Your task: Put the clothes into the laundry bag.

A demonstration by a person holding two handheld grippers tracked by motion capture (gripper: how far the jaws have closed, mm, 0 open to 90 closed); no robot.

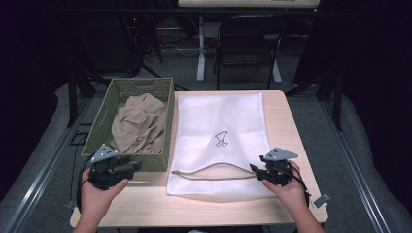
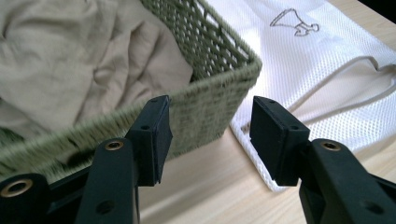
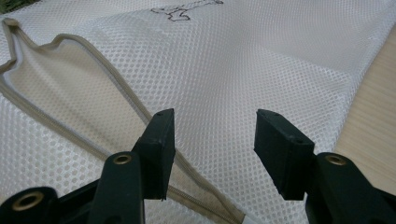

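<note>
both claws gape empty; left claw (image 2: pixel 210 135) view catches the basket (image 2: pixel 205 107) weave, right claw (image 3: pixel 212 149) view the mesh bag (image 3: pixel 261 70).

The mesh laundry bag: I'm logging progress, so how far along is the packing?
Done: the white mesh laundry bag lies flat, its mouth gaping. In hand: nothing; the right tongs sit open at its trim, the left tongs open by the green basket. Left: the beige garment is in the basket.

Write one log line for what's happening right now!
left hand-held gripper: open, by basket | right hand-held gripper: open, over mesh bag | cloth: in basket | bag: flat, mouth open
</note>
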